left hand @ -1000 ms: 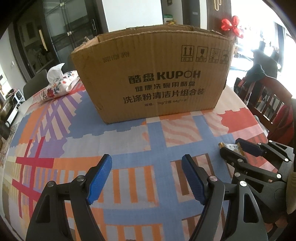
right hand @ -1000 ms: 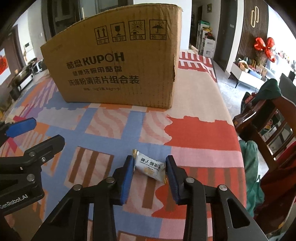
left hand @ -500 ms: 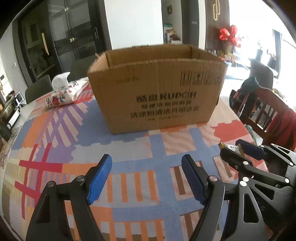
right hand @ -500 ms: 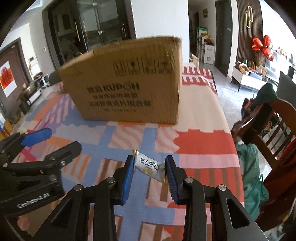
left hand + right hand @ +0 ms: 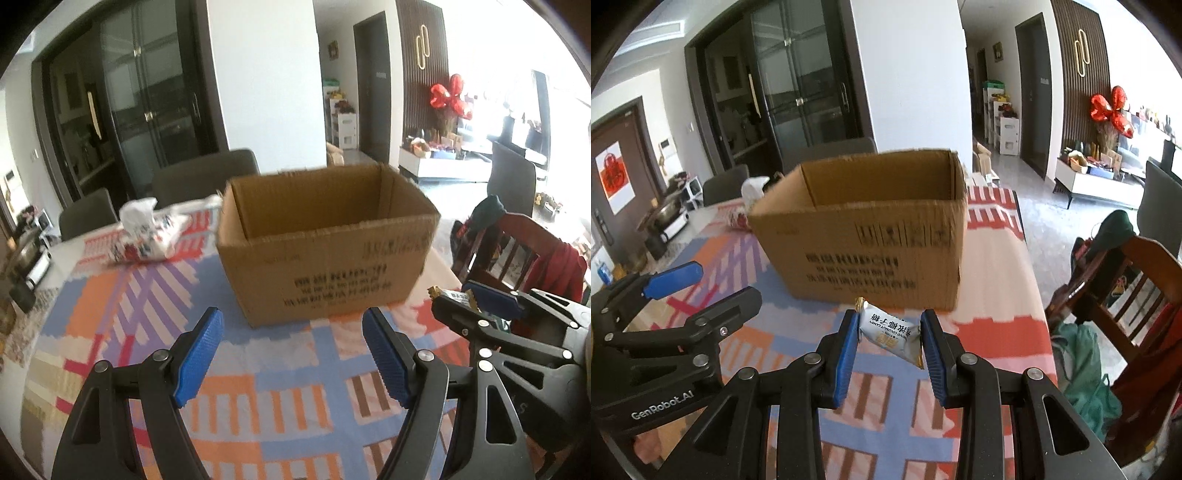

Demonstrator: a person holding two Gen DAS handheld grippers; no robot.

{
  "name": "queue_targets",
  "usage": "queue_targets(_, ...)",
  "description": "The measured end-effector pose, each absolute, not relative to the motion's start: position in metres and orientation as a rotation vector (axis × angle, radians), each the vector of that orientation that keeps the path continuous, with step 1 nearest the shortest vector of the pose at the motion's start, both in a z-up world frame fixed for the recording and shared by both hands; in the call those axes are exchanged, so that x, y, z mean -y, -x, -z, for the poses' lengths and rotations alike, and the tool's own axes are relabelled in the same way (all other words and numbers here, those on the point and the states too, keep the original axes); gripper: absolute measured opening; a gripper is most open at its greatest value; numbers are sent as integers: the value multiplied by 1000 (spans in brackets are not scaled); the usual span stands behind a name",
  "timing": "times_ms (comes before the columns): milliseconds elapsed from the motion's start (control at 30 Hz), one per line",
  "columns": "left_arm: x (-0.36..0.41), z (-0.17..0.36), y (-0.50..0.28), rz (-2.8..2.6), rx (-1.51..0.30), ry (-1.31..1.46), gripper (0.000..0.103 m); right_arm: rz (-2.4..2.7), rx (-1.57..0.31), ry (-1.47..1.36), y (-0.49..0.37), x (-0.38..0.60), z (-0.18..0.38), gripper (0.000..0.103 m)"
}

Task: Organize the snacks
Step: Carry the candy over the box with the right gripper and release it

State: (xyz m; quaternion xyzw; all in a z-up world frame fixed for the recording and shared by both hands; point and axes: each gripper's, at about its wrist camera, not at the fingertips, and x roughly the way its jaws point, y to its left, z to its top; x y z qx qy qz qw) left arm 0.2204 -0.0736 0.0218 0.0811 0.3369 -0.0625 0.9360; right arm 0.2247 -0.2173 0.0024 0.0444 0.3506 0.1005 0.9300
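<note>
An open brown cardboard box (image 5: 325, 254) (image 5: 871, 236) stands on the patterned tablecloth (image 5: 122, 302), its inside looks empty from here. My right gripper (image 5: 889, 332) is shut on a small white candy packet (image 5: 891, 332) and holds it in the air in front of the box, below its rim. The right gripper (image 5: 456, 301) and packet (image 5: 451, 295) also show at the right of the left wrist view. My left gripper (image 5: 291, 354) is open and empty above the cloth, in front of the box; it also shows in the right wrist view (image 5: 713, 284).
A floral tissue pack (image 5: 151, 236) lies on the table behind the box to the left. A wooden chair with red and green clothes (image 5: 1126, 295) stands at the table's right edge. Grey chairs (image 5: 203, 177) stand at the far side.
Both grippers have risen well above the table, so the box's open top now shows. The right gripper has lifted the candy packet off the cloth. The left gripper stays open.
</note>
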Motion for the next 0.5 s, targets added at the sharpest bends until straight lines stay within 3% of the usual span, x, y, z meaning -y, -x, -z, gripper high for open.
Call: queue_targets(500, 52, -64, -268, 110, -676, -183, 80, -207, -670, -75, -275, 207, -55, 36)
